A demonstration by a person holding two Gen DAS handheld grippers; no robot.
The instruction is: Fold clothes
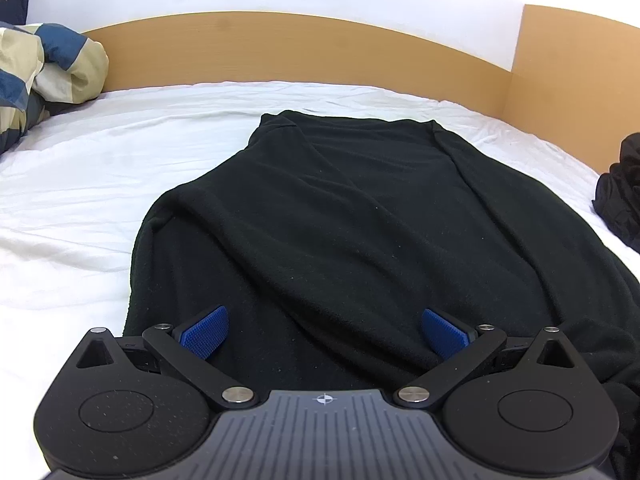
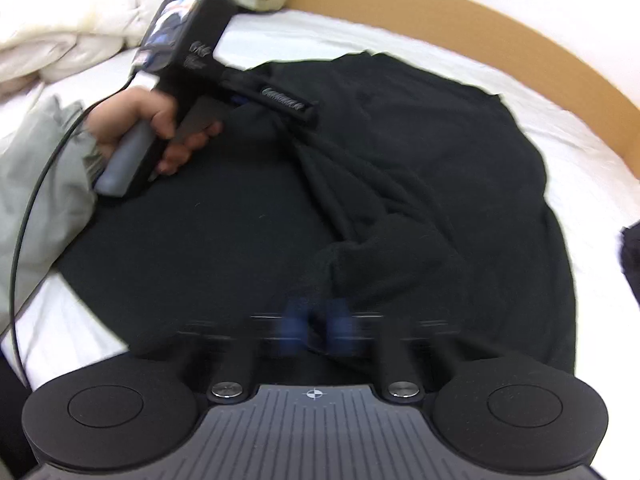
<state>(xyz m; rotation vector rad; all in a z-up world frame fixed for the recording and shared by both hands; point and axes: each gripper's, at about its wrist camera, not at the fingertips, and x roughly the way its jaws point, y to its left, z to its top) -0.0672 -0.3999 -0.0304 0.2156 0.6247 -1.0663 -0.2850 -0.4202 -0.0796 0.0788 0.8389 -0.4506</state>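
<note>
on the white bed sheet [image 1: 80, 168], soft, limp black fleece garment [image 1: 340, 216]: best pinched at hem corners; left gripper [image 1: 324, 332] wide, right gripper [image 2: 318, 322] nearly shut, blurred, grip unclear.

The left hand-held gripper [image 1: 325, 334] points down a bit, its blue pads [image 1: 206, 332] wide apart. In the right wrist view, a hand [image 2: 148, 128] at ten o'clock grips its handle. The right hand-held gripper [image 2: 318, 326] is blurred, pads nearly together.

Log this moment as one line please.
left hand-held gripper: open over black garment | right hand-held gripper: shut, blurred | bed sheet
</note>
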